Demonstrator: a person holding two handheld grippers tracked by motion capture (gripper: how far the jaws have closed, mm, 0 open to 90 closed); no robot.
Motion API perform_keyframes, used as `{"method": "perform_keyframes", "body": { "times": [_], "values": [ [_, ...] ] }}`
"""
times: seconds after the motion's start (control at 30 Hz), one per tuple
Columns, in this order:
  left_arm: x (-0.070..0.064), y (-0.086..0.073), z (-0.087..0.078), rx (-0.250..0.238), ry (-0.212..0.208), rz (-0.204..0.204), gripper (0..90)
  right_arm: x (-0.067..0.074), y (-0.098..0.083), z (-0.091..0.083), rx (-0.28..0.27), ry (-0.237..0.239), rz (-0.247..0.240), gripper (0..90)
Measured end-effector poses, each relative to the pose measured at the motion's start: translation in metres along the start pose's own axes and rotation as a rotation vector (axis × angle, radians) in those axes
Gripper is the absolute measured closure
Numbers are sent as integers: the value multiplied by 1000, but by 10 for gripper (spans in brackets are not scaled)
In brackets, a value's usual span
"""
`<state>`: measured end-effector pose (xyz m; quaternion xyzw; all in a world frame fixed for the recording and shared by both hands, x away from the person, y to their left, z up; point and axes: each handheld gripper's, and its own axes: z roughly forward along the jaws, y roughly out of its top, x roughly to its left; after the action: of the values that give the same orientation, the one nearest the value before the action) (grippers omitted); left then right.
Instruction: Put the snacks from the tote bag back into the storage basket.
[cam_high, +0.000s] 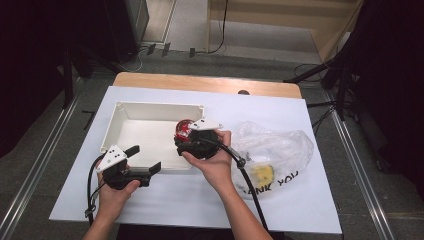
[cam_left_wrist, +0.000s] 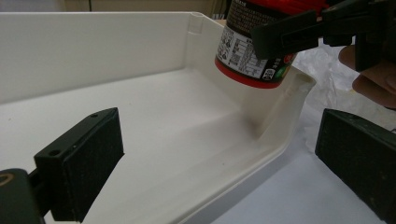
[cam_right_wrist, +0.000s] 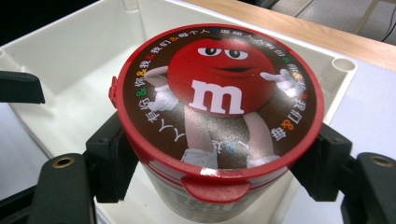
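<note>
Seen from the high view, right gripper (cam_high: 192, 136) clamped on a red-lidded tub (cam_high: 184, 129), held over the white tray's (cam_high: 150, 106) right end; left gripper (cam_high: 145, 161) spread wide at the near rim, holding nothing. From the left gripper view, tub (cam_left_wrist: 254, 44) hanging clear of the tray floor (cam_left_wrist: 154, 135), near the corner; could clip the wall if lowered off-line. From the right gripper view, grip just under the lid (cam_right_wrist: 219, 93); smooth sides could slip.

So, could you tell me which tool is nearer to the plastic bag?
The right tool, holding the candy tub beside the plastic bag. The left tool sits farther away across the tray.
</note>
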<state>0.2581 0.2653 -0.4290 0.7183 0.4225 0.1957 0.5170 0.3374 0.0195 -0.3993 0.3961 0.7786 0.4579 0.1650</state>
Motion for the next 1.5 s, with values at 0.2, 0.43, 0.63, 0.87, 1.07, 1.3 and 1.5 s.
{"method": "perform_keyframes", "body": {
  "times": [0.2, 0.43, 0.63, 0.87, 1.07, 1.3, 1.5],
  "values": [
    [0, 0, 0, 2, 0, -1, 12, 0, -6, 2, 19, -2, -3, 260],
    [0, 0, 1, 5, 0, 1, 11, 0, -12, 4, 35, -8, -16, 260],
    [0, 0, 1, 7, 2, 1, 12, 2, -16, 8, 49, -23, -38, 260],
    [0, -1, 1, 8, 5, 0, 12, 3, -18, 8, 47, -29, -62, 260],
    [0, -1, 1, 7, 2, -4, 12, 6, -21, 9, 56, -36, -108, 259],
    [0, -2, 2, 8, 3, -4, 12, 10, -25, 13, 85, -43, -159, 258],
    [1, -2, 2, 11, 5, -7, 12, 11, -27, 15, 105, -80, -184, 252]
  ]
}}
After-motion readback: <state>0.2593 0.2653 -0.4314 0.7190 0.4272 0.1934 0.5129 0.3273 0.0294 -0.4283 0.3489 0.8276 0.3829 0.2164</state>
